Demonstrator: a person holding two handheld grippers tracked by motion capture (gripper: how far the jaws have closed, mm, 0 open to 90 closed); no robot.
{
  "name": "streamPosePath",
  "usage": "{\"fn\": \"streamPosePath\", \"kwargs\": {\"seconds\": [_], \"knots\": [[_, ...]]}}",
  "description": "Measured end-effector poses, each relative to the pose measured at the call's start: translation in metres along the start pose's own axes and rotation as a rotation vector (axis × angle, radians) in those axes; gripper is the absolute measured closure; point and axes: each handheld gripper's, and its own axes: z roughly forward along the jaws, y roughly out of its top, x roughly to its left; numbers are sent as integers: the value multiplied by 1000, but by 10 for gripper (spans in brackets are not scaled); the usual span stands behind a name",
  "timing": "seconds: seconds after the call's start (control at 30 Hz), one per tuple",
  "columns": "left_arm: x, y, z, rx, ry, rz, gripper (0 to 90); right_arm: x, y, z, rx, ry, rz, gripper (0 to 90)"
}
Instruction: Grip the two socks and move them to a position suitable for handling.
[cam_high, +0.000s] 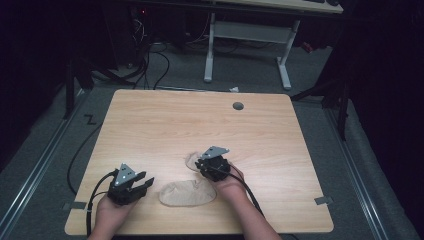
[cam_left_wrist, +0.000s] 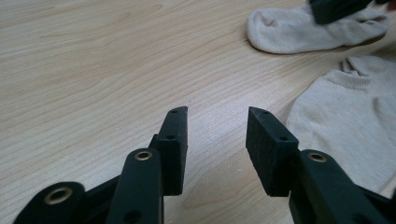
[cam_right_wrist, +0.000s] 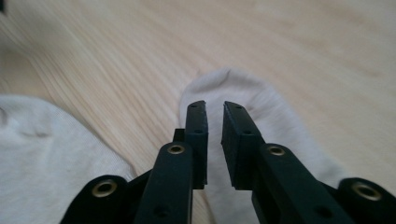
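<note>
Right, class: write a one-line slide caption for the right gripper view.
Right hand-held gripper, jaws narrowly apart, poised over a beige sock on the wooden table; a second sock lies beside it.

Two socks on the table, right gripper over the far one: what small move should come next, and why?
Probably lower the right gripper a little and close on the farther sock. Its jaws stand narrowly apart right above that sock with no fabric visibly between them. The left gripper is open over bare table, beside the nearer sock.
</note>
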Motion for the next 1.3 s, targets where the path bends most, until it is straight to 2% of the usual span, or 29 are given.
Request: {"fn": "streamPosePath", "kwargs": {"seconds": [0.03,0.07,0.1,0.13,0.17,0.2,0.27,0.3,0.33,0.37,0.4,0.43,0.5,0.53,0.57,0.6,0.67,0.7,0.73,0.77,0.8,0.9,0.93,1.0,1.1,1.13,1.2,1.3], "knots": [[0,0,0,0,0,0,588,0,0,0,0,0,0,794],[0,1,1,1,-2,-1,587,-8,-3,-21,-46,-42,18,759],[0,2,2,-3,-3,-2,587,-8,-3,-21,-46,-42,18,759],[-1,5,5,-5,-9,1,583,-20,-13,-36,-67,-85,45,752],[-1,5,5,-5,-9,1,582,-20,-13,-36,-67,-85,45,752],[-3,9,10,-3,-12,6,582,-36,-29,-47,-59,-136,88,727],[-4,12,13,-2,-15,8,578,-45,-39,-54,-47,-164,118,714],[-5,15,17,-2,-21,10,578,-45,-39,-54,-47,-164,118,714],[-8,22,23,1,-19,37,575,-52,-47,-61,-43,-188,143,688],[-8,22,23,1,-19,37,574,-54,-50,-65,-43,-187,166,669],[-10,30,32,-2,-18,50,574,-55,-53,-68,-50,-178,182,668],[-10,30,32,-2,-18,50,574,-55,-53,-68,-50,-178,182,668],[-9,39,43,1,-23,52,574,-51,-61,-72,-49,-161,216,691],[-9,43,53,10,-25,48,574,-47,-67,-71,-24,-157,200,723],[-9,43,53,10,-25,48,574,-47,-67,-71,-24,-157,200,723],[-9,46,63,12,-39,35,574,-46,-70,-67,-1,-143,212,713],[-9,47,69,17,-45,24,575,-46,-71,-65,11,-150,207,710],[-9,49,73,30,-46,26,575,-49,-72,-60,37,-157,222,695],[-12,51,81,43,-54,41,575,-50,-73,-59,46,-157,228,685],[-12,51,81,43,-54,41,574,-50,-73,-59,46,-157,228,685],[-15,55,88,51,-53,63,574,-54,-74,-54,71,-162,235,693],[-17,61,96,57,-67,58,574,-56,-73,-51,71,-163,234,727],[-20,66,102,64,-73,58,571,-57,-68,-46,75,-183,203,766],[-23,70,109,78,-82,63,568,-59,-63,-39,73,-174,198,794],[-25,71,117,95,-65,59,572,-60,-56,-30,70,-167,182,824],[-25,71,117,95,-65,59,582,-60,-54,-28,67,-162,175,825],[-20,68,124,127,-52,19,601,-59,-52,-24,63,-156,163,824],[-20,66,124,127,-56,21,656,-58,-51,-24,63,-152,177,798]]}}
